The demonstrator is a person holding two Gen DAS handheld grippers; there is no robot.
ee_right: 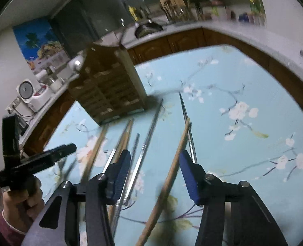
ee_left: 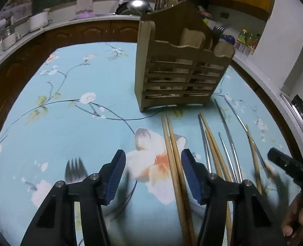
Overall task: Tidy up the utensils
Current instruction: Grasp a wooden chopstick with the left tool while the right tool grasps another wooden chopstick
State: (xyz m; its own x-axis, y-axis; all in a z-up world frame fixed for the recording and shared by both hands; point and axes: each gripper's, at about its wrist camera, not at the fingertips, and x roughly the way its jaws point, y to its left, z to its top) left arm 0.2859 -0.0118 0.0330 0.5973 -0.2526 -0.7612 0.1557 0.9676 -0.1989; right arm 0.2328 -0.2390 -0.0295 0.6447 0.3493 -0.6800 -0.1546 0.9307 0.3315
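A wooden slatted utensil caddy (ee_left: 178,71) stands on the blue floral tablecloth (ee_left: 69,123); it holds forks and wooden pieces, and also shows in the right wrist view (ee_right: 110,90). Wooden chopsticks (ee_left: 175,160) and metal chopsticks (ee_left: 227,127) lie in front of it. A metal fork (ee_left: 74,170) lies left of my left gripper (ee_left: 153,164), which is open and empty above the cloth. My right gripper (ee_right: 154,164) is open and empty, with a wooden chopstick (ee_right: 172,172) and a metal chopstick (ee_right: 145,145) lying between its fingers on the cloth.
Kitchen counters with wooden cabinets (ee_left: 89,30) curve around the table's far side. Pots and a rice cooker (ee_right: 31,94) stand on the counter. The other hand-held gripper shows at the left edge of the right wrist view (ee_right: 34,164).
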